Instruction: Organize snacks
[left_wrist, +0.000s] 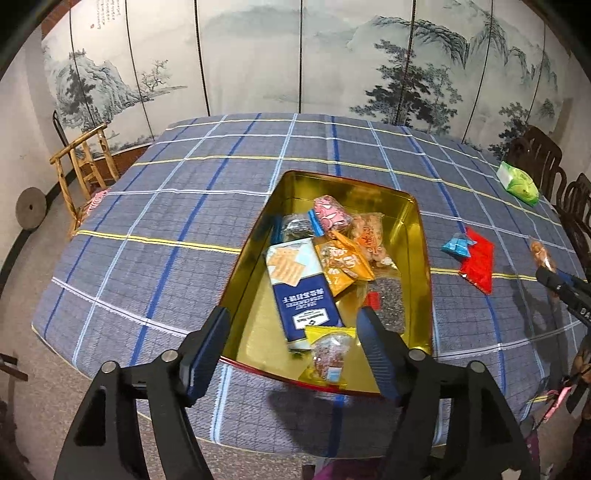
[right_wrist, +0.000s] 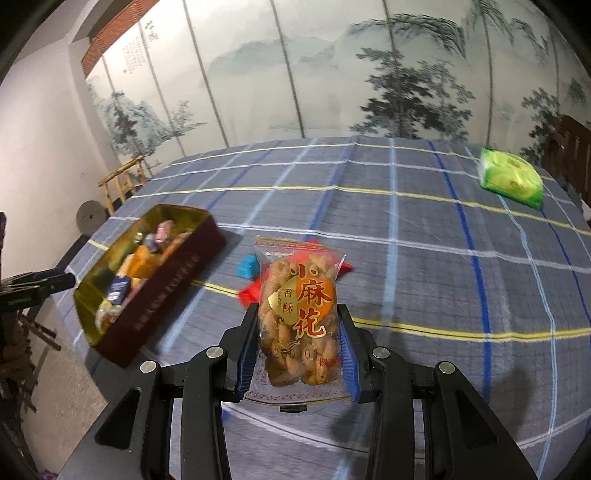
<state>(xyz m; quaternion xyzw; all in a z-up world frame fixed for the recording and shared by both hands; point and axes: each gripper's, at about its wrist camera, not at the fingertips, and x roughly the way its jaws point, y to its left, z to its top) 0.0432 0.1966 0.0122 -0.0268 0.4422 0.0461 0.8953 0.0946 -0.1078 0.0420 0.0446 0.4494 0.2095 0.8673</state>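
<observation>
A clear plastic packet of fried dough twists with an orange label (right_wrist: 299, 314) is clamped between the blue pads of the right tool (right_wrist: 300, 334), held upright and clear of the checked blue-grey cloth on the counter (right_wrist: 443, 258). The jaws are closed only as far as the packet's width. The gold-lined, dark-red rectangular tin (right_wrist: 173, 284) is seen to the left of that packet, well apart from it, already holding several snacks.

Over the tin's near end, the left tool (left_wrist: 295, 328) is seen with jaws parted and nothing gripped; a small yellow-edged packet of reddish candy (left_wrist: 330, 352) lies in the tin between and below its fingers, beside a long blue and white cracker pack (left_wrist: 301, 291).

Left on the cloth: a small light-blue wrapper (left_wrist: 458, 245) touching a flat red sachet (left_wrist: 478, 264), and a green pillow pack (right_wrist: 511, 177) far off near the counter's edge.

Risks, as judged: the packet is slick and gripped low, so it may tip or slip during the carry. The two tools may collide over the tin if the left one is not withdrawn. A drop onto the tin's rim could bounce the packet out.
</observation>
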